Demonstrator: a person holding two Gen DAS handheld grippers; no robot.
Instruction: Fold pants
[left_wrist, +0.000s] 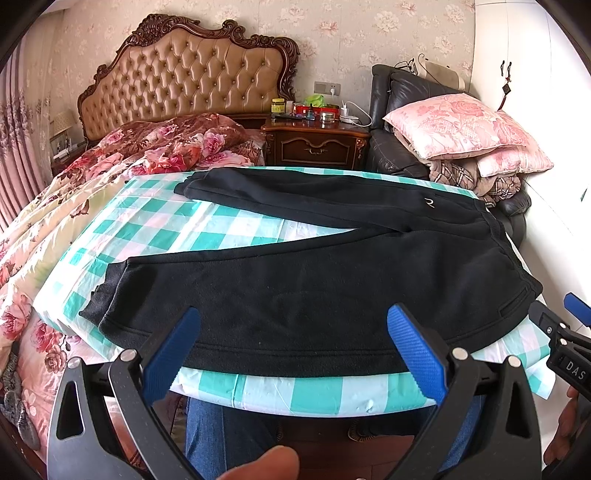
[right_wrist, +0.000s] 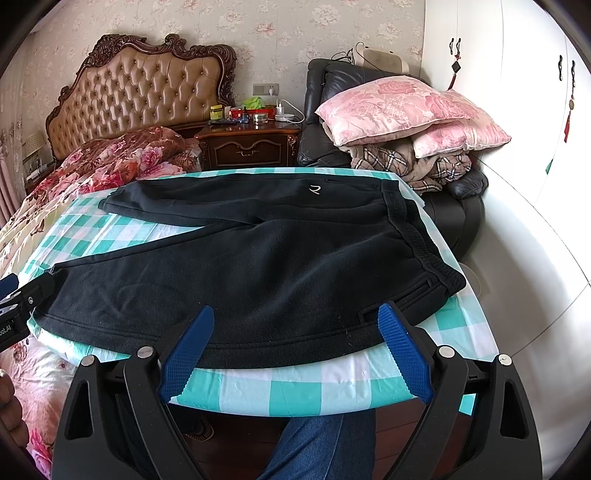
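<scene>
A pair of black fleece pants (left_wrist: 314, 280) lies spread flat on a board covered in teal-and-white checked cloth (left_wrist: 155, 221), waistband toward the right end, the two legs running leftward and splayed apart, with a small white logo on the far leg. The near leg's hem reaches almost to the cloth's left end, and its lower seam runs along the cloth's near edge.

The left gripper (left_wrist: 291, 325) hovers at that near edge over the near leg, its blue ribbed fingers (left_wrist: 171, 347) spread wide with nothing between them. The right gripper (right_wrist: 295, 321) hovers over the hip part, closer to the waistband, its fingers equally wide apart and empty.

Left of the checked cloth sits a bed with a pink floral quilt (left_wrist: 55, 229) and a tufted tan leather headboard in carved dark wood (left_wrist: 184, 74). Behind the cloth stands a dark wooden nightstand (left_wrist: 317, 142) crowded with jars and small items. To the right behind it, a black leather armchair (left_wrist: 399, 110) carries pink floral pillows (left_wrist: 458, 125) on plaid blankets. Floral wallpaper covers the back wall; white wardrobe doors (right_wrist: 509, 92) fill the right side.
</scene>
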